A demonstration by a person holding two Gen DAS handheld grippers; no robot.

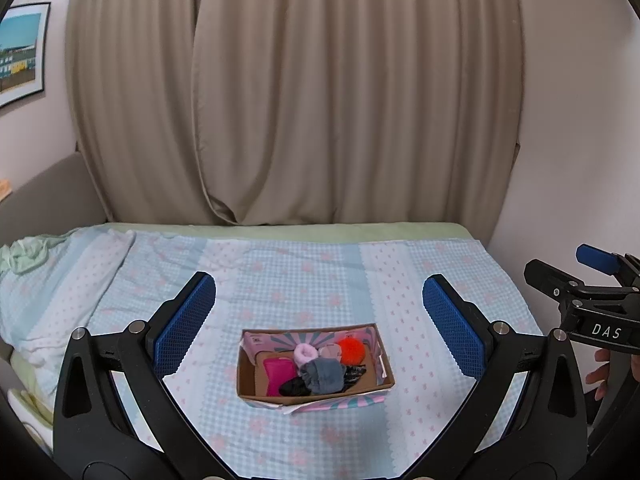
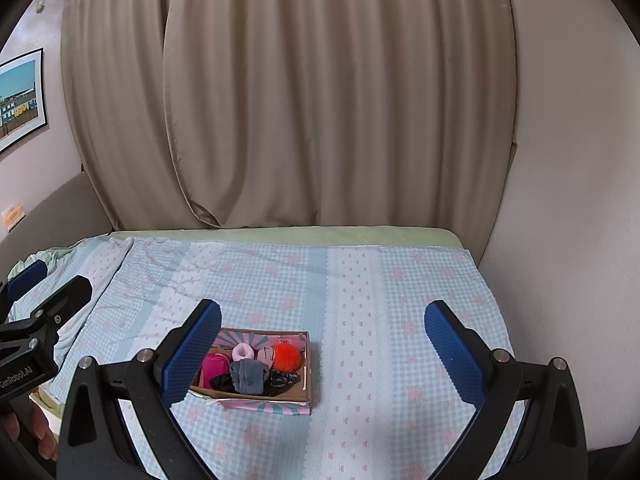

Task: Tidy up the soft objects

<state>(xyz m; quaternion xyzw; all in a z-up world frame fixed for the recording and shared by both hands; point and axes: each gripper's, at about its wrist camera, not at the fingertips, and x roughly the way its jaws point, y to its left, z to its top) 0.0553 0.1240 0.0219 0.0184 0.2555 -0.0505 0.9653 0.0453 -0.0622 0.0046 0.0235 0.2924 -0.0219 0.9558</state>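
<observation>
A shallow cardboard box [image 1: 384,368] [image 2: 306,364] lies on the bed. It holds several soft things: an orange pom-pom [image 1: 351,350] [image 2: 286,356], a pale pink scrunchie [image 1: 305,353] [image 2: 243,351], a magenta pouch [image 1: 278,374] [image 2: 216,366], a grey rolled sock [image 1: 324,376] [image 2: 250,376] and dark fabric [image 1: 294,388] [image 2: 222,383]. My left gripper [image 1: 318,322] hangs open above and in front of the box, nothing between its blue pads. My right gripper [image 2: 322,354] is open too, with the box by its left finger [image 2: 192,354]. Each gripper shows at the edge of the other's view.
The bed carries a light blue checked cover [image 1: 312,276] [image 2: 380,300] with pink flowers. Beige curtains [image 1: 320,100] hang behind it and a wall [image 2: 560,200] bounds the right side. Rumpled bedding [image 1: 24,256] lies at far left. A person's fingers [image 1: 600,376] [image 2: 40,428] hold the handles.
</observation>
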